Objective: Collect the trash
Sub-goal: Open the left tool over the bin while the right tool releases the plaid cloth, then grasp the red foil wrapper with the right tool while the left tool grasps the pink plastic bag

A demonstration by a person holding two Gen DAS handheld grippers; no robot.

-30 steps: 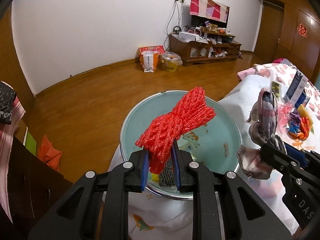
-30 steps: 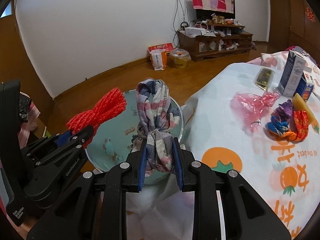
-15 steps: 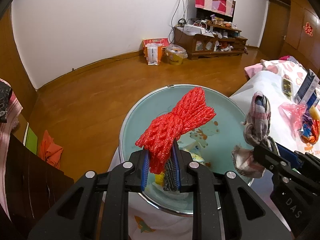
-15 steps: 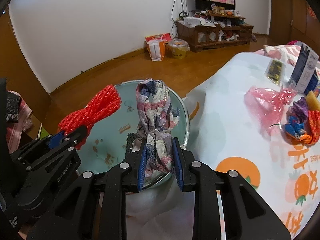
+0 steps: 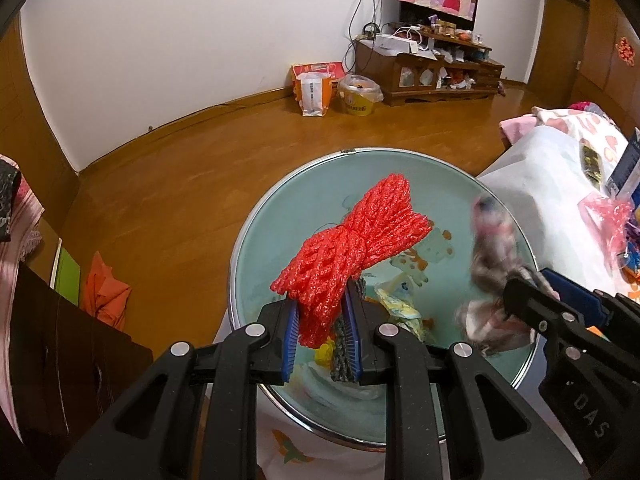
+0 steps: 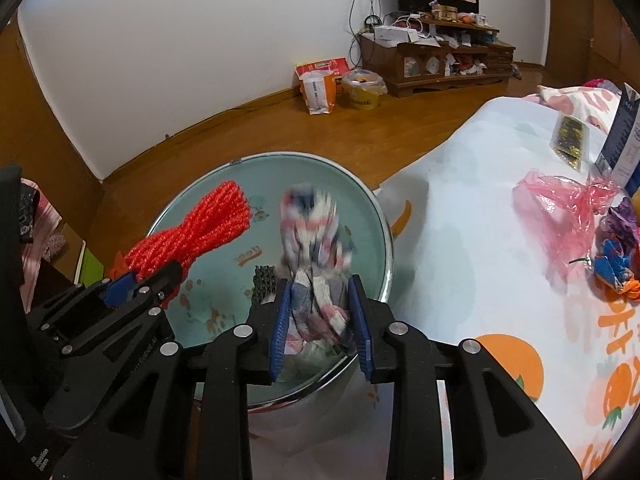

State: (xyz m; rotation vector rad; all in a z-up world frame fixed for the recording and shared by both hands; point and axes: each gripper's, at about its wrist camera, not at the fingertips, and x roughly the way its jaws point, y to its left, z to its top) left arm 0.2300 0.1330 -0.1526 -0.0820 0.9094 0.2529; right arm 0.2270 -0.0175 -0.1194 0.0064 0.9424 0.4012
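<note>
Gripping a red mesh net (image 5: 352, 248) tightly between its blue pads, the left gripper (image 5: 325, 334) holds the bundle over the pale green basin (image 5: 256, 240), which sits beside the table and already contains a few scraps. Next to it, the right gripper (image 6: 320, 326) has just been opening its jaws, and the striped cloth (image 6: 314, 236) between them looks blurred, apparently slipping free towards the basin. The step in hand seems to be the drop: both pieces of trash are above the container. For the left side, the next move calls only for parting the pads so that the net falls inside the rim. More trash remains on the tablecloth (image 6: 460, 248), including a pink plastic bag (image 6: 560, 208) and a crumpled colourful wrapper (image 6: 616, 264), well apart from the basin.
</note>
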